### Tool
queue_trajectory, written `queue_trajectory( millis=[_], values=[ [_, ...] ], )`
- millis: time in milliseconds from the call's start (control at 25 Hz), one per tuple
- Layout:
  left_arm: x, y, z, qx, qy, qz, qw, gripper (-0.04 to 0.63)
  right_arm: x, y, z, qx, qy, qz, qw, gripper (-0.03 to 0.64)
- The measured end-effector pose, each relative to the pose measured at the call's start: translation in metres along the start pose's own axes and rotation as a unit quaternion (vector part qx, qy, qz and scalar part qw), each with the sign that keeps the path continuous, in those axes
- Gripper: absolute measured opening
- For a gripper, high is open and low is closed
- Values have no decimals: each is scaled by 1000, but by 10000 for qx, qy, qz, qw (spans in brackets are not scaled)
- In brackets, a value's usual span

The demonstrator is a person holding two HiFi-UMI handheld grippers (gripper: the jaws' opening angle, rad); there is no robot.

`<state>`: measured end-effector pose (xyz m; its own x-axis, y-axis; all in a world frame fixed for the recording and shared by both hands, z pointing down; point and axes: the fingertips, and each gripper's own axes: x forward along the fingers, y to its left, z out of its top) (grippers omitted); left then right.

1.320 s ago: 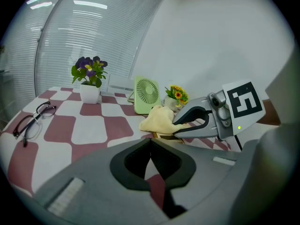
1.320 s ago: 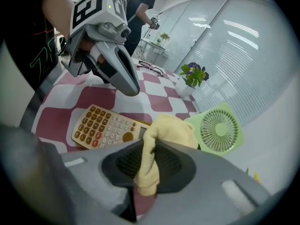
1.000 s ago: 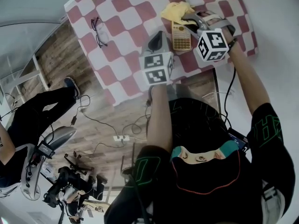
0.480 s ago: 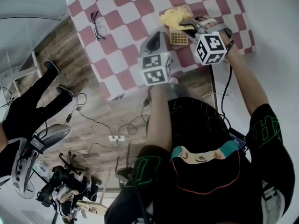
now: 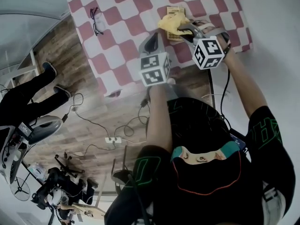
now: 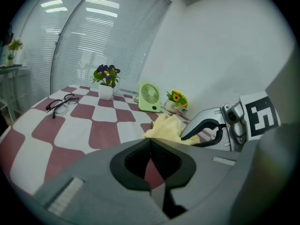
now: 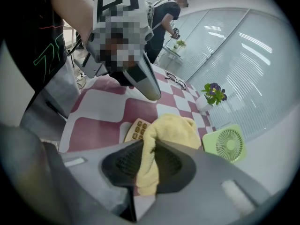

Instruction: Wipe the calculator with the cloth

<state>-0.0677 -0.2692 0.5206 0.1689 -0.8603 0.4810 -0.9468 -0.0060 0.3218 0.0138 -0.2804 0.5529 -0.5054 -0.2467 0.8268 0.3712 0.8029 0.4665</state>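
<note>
The yellow cloth (image 5: 172, 19) lies bunched on top of the tan calculator (image 5: 176, 34) on the red-and-white checked table (image 5: 117, 41). My right gripper (image 5: 182, 28) is shut on the cloth (image 7: 149, 165); a fold hangs between its jaws. In the right gripper view only the near key rows of the calculator (image 7: 137, 129) show beside the cloth. My left gripper (image 5: 156, 35) hovers just left of the calculator, its jaws pressed together on nothing (image 6: 150, 161). The left gripper view shows the cloth (image 6: 166, 128) and the right gripper (image 6: 206, 128) ahead to the right.
Black glasses (image 5: 96, 20) lie at the table's left. A green mini fan (image 6: 148, 97), a purple flower pot (image 6: 107, 81) and a small yellow flower pot (image 6: 176, 100) stand at the far side. Cables lie on the wooden floor (image 5: 108, 125); a person's legs (image 5: 33, 95) are at left.
My right gripper has dragged the cloth along the calculator, so less of the keypad shows now. The left gripper stayed beside it. The person's legs at left shifted.
</note>
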Motion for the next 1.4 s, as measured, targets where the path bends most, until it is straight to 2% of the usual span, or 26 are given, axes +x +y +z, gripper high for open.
queue_trajectory(
  millis=[400, 640, 760, 840, 920, 1000, 1120, 1240, 1320, 1400],
  values=[
    [-24, -5, -10, -78, -136, 88, 9998, 11, -15, 32, 18, 183, -148, 147, 9996, 67],
    [-43, -9, -10, 51, -217, 100, 9997, 11, -30, 43, 32, 1251, -577, 361, 9898, 67],
    [-50, -12, -2, 179, -327, 99, 9993, 9, -43, 39, 40, 1723, -848, 245, 9811, 67],
    [-54, -17, 7, 276, -422, 82, 9987, 9, -54, 28, 38, 2167, -1003, 2, 9711, 67],
    [-61, -23, 18, 378, -545, 59, 9978, 11, -70, 12, 34, 2791, -1241, -363, 9515, 67],
    [-67, -31, 29, 490, -655, 34, 9966, 11, -92, -7, 28, 3464, -1561, -794, 9216, 67],
    [-75, -45, 43, 670, -789, -30, 9946, 11, -126, -25, 10, 4234, -1904, -1480, 8733, 67],
    [-83, -61, 57, 838, -930, -108, 9921, 11, -163, -32, -7, 4865, -2237, -2052, 8193, 67],
    [-88, -71, 70, 952, -1043, -174, 9898, 9, -187, -36, -19, 5209, -2411, -2429, 7820, 67],
    [-90, -81, 83, 1091, -1175, -247, 9867, 9, -210, -39, -32, 5432, -2556, -2765, 7504, 67]
  ],
)
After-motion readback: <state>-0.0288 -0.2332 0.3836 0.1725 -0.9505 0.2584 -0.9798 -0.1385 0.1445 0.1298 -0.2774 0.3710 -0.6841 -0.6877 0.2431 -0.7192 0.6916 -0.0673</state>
